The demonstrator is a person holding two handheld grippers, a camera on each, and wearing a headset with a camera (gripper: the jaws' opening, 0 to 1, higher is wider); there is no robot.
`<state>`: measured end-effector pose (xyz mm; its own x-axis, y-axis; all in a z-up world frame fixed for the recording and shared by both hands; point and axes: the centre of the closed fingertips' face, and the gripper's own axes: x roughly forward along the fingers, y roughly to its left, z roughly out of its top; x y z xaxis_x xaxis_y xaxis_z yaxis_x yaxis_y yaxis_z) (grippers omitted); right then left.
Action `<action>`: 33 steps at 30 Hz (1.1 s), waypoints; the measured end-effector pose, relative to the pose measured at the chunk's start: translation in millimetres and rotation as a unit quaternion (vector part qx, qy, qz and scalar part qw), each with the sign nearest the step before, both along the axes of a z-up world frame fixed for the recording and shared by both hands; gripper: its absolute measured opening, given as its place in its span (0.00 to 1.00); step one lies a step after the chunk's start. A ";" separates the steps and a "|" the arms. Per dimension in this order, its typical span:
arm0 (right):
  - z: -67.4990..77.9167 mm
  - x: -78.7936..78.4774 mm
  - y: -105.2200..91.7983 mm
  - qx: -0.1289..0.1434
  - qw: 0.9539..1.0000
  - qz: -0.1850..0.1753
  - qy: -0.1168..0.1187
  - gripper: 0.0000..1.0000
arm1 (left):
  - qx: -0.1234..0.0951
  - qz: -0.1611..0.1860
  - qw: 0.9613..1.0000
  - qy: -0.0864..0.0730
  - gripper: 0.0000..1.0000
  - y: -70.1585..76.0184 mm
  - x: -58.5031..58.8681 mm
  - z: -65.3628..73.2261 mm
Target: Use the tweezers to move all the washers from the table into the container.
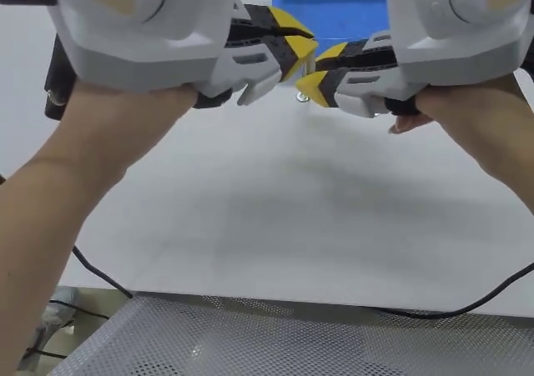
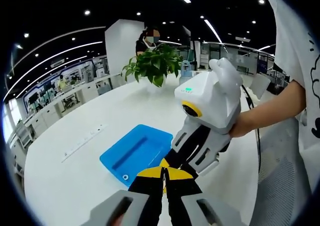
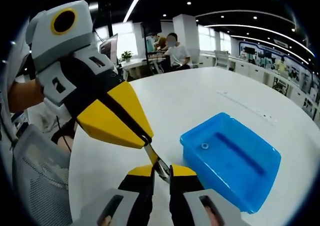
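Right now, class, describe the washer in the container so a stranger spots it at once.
On the white table sits a blue container, near the tweezers. Inside, by its closest corner, lies the washer, a small pale ring alone on blue.

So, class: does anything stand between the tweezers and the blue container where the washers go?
Nothing visible does. The tweezers, at the tips of the left tool and right tool, sit close beside the blue container, with bare white table between.
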<state>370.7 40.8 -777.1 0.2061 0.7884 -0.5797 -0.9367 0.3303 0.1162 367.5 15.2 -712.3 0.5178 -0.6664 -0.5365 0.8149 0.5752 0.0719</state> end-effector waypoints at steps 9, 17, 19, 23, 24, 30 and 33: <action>-1.8 -1.5 0.9 -0.002 1.000 0.005 0.004 0.08 | -0.004 0.001 1.000 0.004 0.00 1.5 0.2 -1.4; -0.7 -0.7 5.1 -0.003 1.000 0.023 -0.021 0.05 | -0.004 -0.006 1.000 0.008 0.00 -4.0 -0.1 -1.7; -0.8 1.5 4.5 -0.018 0.998 0.034 -0.046 0.04 | -0.001 -0.010 1.000 0.008 0.00 -5.5 -0.5 -1.3; 1.2 -4.0 5.8 -0.011 0.999 0.029 -0.036 0.04 | 0.006 -0.017 1.000 0.012 0.00 -5.9 -2.2 0.9; 2.7 -4.1 5.5 -0.008 0.999 0.027 -0.035 0.04 | 0.005 -0.017 1.000 0.013 0.00 -5.6 -2.7 2.5; 19.3 -4.1 4.5 -0.004 0.998 0.023 -0.055 0.03 | -0.001 -0.021 1.000 0.002 0.00 -8.5 -4.8 18.4; 31.0 -4.0 2.8 -0.002 0.997 0.022 -0.070 0.03 | 0.000 -0.021 1.000 -0.011 0.00 -10.4 -3.2 28.9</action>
<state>366.7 43.7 -746.1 0.2510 0.7961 -0.5507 -0.9572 0.2888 -0.0188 364.3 4.8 -683.5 0.5003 -0.6880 -0.5257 0.8368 0.5402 0.0893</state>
